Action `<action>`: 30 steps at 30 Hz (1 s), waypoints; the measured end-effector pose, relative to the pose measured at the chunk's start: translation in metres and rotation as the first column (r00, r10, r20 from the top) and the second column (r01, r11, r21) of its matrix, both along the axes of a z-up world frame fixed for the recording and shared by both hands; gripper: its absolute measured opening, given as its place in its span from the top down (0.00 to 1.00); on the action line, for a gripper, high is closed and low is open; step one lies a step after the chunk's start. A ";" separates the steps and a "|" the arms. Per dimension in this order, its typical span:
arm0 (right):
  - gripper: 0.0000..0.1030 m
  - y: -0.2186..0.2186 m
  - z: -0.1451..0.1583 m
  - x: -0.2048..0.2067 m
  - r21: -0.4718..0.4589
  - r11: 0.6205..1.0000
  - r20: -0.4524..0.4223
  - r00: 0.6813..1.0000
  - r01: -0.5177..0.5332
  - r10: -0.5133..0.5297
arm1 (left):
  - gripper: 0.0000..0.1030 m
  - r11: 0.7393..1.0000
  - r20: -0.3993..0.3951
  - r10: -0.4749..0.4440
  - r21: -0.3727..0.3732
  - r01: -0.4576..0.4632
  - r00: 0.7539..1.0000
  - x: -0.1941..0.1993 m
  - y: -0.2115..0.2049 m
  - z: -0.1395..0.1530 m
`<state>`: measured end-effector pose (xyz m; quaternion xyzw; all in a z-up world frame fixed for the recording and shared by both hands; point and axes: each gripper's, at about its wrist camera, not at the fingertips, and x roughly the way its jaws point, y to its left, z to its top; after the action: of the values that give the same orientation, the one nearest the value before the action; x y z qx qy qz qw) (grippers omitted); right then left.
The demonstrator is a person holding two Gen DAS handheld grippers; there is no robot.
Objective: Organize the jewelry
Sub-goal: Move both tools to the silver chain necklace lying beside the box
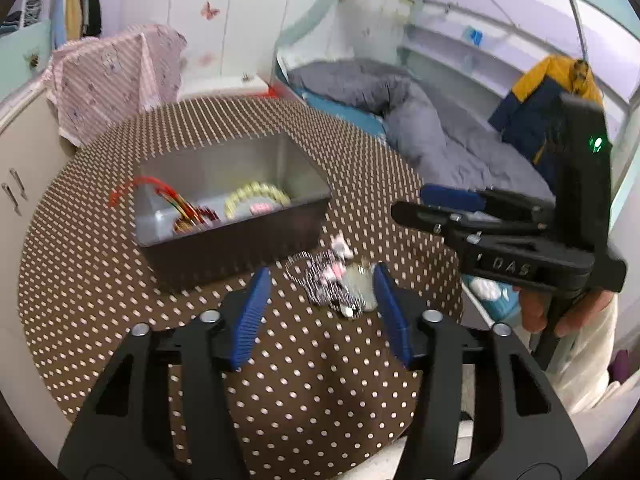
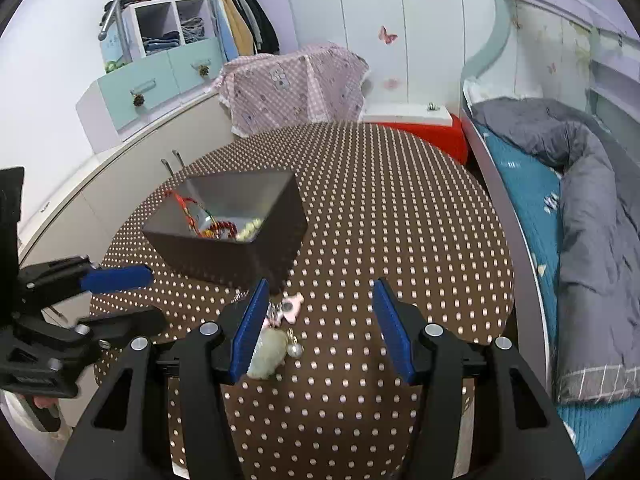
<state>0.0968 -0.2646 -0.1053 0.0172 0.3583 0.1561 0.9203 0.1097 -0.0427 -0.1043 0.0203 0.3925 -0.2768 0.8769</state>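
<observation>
Left gripper, jaws apart, straddles a blurred heap of jewelry on the dotted tablecloth, pads not visibly pressing it; right gripper, jaws apart and empty, stands beside the same heap; grey box behind holds a yellow bead bracelet and red cord.

1. One worktop, round, under a brown cloth with pale dots.
2. One dark box standing on it, open at the top.
3. Inside the box: one pale bead bracelet, one red cord, and dark red beads too blurred to count.
4. One heap of trinkets on the cloth; its pieces cannot be counted.
5. Two grippers: left gripper, right gripper, each with two blue fingers.
6. One bed.
</observation>
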 end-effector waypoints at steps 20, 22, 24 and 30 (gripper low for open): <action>0.50 -0.013 -0.024 -0.001 0.033 0.999 -0.079 0.996 0.032 -0.029 | 0.92 0.997 -0.114 -0.024 0.069 0.032 0.993 0.020 -0.018 -0.046; 0.50 -0.014 -0.024 0.000 0.034 0.999 -0.081 0.996 0.031 -0.028 | 0.93 0.997 -0.117 -0.027 0.065 0.035 0.993 0.021 -0.017 -0.044; 0.50 -0.015 -0.024 0.000 0.035 0.999 -0.081 0.996 0.031 -0.028 | 0.96 0.998 -0.123 -0.027 0.057 0.034 0.992 0.024 -0.015 -0.045; 0.50 -0.016 -0.024 0.000 0.036 0.999 -0.082 0.996 0.039 -0.036 | 0.99 0.999 -0.154 0.005 0.034 0.001 0.988 0.034 -0.004 -0.047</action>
<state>0.0967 -0.2801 -0.1290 0.0474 0.3921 0.1447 0.9072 0.1436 -0.0472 -0.1517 0.0136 0.4636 -0.2698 0.8438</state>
